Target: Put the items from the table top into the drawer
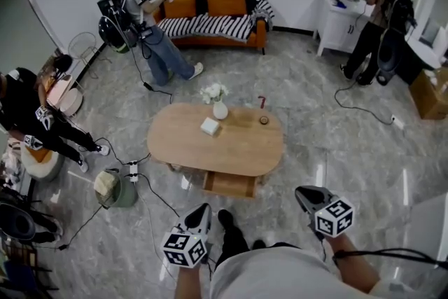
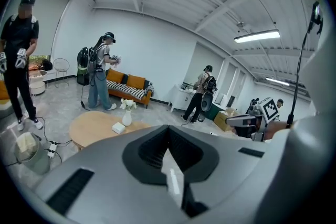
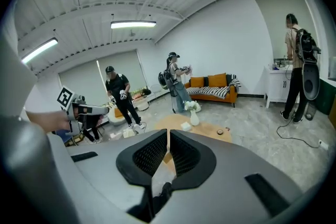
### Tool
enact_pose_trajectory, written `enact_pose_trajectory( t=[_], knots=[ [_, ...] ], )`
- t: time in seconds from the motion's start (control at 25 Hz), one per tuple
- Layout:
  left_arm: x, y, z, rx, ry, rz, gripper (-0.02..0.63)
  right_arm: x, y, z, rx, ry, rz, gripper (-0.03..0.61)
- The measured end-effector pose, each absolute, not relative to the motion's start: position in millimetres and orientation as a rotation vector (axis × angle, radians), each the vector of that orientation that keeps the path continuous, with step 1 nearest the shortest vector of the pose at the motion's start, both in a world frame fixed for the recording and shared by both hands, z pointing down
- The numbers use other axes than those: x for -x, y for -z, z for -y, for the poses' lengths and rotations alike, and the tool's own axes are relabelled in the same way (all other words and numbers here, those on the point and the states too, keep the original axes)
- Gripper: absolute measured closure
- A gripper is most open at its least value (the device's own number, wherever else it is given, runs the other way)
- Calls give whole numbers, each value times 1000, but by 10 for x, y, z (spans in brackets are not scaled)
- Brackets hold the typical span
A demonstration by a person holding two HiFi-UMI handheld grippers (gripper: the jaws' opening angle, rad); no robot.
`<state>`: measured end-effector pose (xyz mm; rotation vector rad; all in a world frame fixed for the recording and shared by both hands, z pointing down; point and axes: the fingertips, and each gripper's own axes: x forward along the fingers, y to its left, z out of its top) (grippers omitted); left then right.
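The person stands well back from the oval table [image 1: 238, 150], so the step in hand looks like the approach. The left gripper [image 1: 201, 210] and right gripper [image 1: 302, 194] are held near the body, jaws together on nothing. The white box [image 1: 210, 126], vase [image 1: 220, 108] and small round item [image 1: 264, 120] sit on the tabletop, and the drawer [image 1: 229, 184] seems pulled out under its near edge; the next move likely calls for stepping closer and parting one gripper's jaws.

The right tool [image 3: 168, 135], jaws together, points toward the wooden table [image 3: 209, 129].
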<state>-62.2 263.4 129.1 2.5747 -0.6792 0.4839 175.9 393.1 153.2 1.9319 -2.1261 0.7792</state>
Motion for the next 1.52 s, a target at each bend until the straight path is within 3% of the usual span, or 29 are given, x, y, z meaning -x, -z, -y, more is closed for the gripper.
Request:
enact_pose_trajectory(
  t=[1.52],
  knots=[
    [133, -1703, -118, -2606, -635, 337, 612, -1768, -1977, -1725, -2083, -1009, 1911, 537]
  ],
)
